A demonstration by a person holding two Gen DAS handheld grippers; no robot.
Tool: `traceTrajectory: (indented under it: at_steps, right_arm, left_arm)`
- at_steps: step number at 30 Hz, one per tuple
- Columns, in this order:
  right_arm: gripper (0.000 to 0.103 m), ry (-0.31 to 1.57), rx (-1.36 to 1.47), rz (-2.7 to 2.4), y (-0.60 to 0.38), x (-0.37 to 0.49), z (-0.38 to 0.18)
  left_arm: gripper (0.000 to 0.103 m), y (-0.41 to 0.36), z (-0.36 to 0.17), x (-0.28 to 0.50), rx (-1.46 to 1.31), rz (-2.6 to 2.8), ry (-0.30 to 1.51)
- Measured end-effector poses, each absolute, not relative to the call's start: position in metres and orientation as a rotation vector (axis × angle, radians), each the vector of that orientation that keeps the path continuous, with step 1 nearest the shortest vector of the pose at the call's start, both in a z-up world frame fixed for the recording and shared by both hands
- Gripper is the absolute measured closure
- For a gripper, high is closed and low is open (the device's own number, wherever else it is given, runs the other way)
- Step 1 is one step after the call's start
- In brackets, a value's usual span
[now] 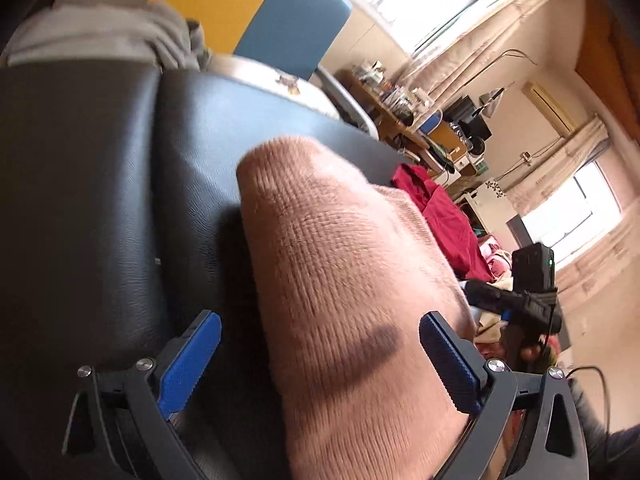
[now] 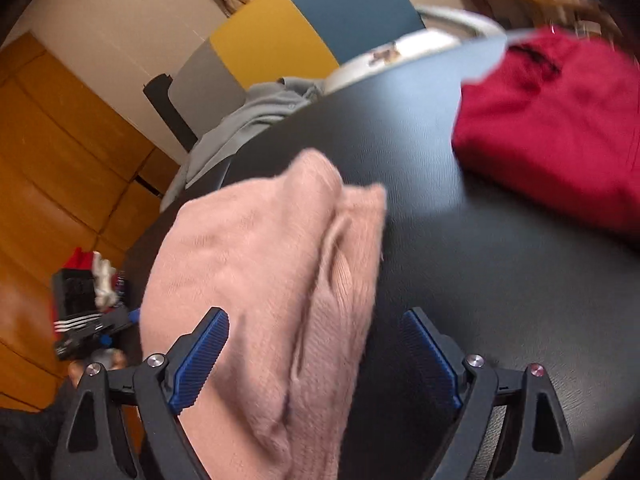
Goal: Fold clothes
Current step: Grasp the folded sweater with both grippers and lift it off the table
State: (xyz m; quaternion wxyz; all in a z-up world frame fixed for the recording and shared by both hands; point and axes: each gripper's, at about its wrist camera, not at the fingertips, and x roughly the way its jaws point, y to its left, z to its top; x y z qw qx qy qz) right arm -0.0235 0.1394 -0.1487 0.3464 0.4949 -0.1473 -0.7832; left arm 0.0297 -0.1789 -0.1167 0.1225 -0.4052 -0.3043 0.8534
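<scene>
A pink knitted garment (image 1: 352, 280) lies bunched on a black leather surface (image 1: 100, 180). My left gripper (image 1: 320, 360) is open, its blue pads (image 1: 188, 360) wide apart on either side of the pink cloth. In the right wrist view the same pink garment (image 2: 260, 264) lies folded with a crease. My right gripper (image 2: 316, 356) is open, its blue pads (image 2: 200, 360) spread over the cloth's near end. The right gripper also shows in the left wrist view (image 1: 520, 304), beyond the pink cloth. The left gripper shows at the left edge of the right wrist view (image 2: 92, 324).
A folded red garment (image 2: 560, 132) lies on the black surface (image 2: 480, 280) at the far right; it also shows in the left wrist view (image 1: 440, 208). A grey garment (image 2: 248, 116) hangs over the far edge. A blue and yellow chair back (image 2: 312, 28) stands behind.
</scene>
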Motion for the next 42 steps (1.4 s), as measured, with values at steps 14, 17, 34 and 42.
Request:
traceTrajectory:
  at_steps: [14,17,34,42]
  right_arm:
    - [0.010,-0.158,1.210,-1.814,0.072,-0.053,-0.172]
    - [0.058,-0.159,1.235,-1.793,0.075,-0.054,-0.169]
    - [0.063,-0.132,0.900,-1.335,-0.219,0.078,-0.079]
    - [0.063,-0.011,0.632,-1.160,-0.438,0.099,0.063]
  left_arm:
    - [0.031,-0.157,-0.124,0.009,-1.264,2.415,-0.899]
    - [0.043,-0.156,-0.124,0.026,-1.240,2.451,-0.967]
    - [0.051,-0.285,0.008,0.306,-0.784,3.120,-0.953]
    - [0.051,-0.414,0.114,0.401,-0.251,3.467,-1.194]
